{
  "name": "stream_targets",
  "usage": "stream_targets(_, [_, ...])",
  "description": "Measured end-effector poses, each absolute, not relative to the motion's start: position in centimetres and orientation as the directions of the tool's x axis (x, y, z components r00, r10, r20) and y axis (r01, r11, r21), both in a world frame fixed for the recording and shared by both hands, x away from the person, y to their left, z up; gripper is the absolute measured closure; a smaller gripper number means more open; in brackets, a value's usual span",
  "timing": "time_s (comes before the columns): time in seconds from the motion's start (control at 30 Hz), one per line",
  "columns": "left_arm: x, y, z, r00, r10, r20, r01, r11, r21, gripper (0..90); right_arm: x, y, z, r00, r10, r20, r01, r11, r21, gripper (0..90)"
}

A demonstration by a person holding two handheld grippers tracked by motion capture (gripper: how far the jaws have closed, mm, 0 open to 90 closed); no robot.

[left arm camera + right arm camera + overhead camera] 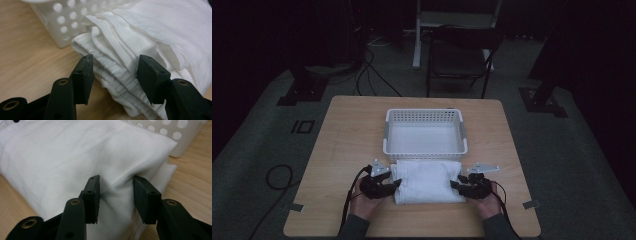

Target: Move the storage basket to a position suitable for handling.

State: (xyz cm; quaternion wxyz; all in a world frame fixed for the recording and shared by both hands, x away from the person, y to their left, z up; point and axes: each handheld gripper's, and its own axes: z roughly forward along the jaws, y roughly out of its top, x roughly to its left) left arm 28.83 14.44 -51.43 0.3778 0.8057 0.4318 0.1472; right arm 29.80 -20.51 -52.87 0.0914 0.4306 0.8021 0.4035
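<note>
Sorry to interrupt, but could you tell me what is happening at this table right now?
A person is working with a gripper in each hand on a folded white cloth that lies on the wooden table, just in front of an empty white basket. The left gripper is at the cloth's left end and the right gripper at its right end. Both have their jaws open around the cloth's edges, not yet clamped. The cloth rests on the table and appears to touch the basket's near wall.
</note>
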Motion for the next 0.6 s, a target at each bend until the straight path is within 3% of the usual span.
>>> stream_targets(0.6, [30.3, 15.2, -51.3, 0.564, 0.821, -0.085, 0.58, -0.321, 0.748, 45.3, 30.8, -19.1, -52.4, -0.598, 0.788, 0.145, 0.603, 0.324, 0.728, 53.8])
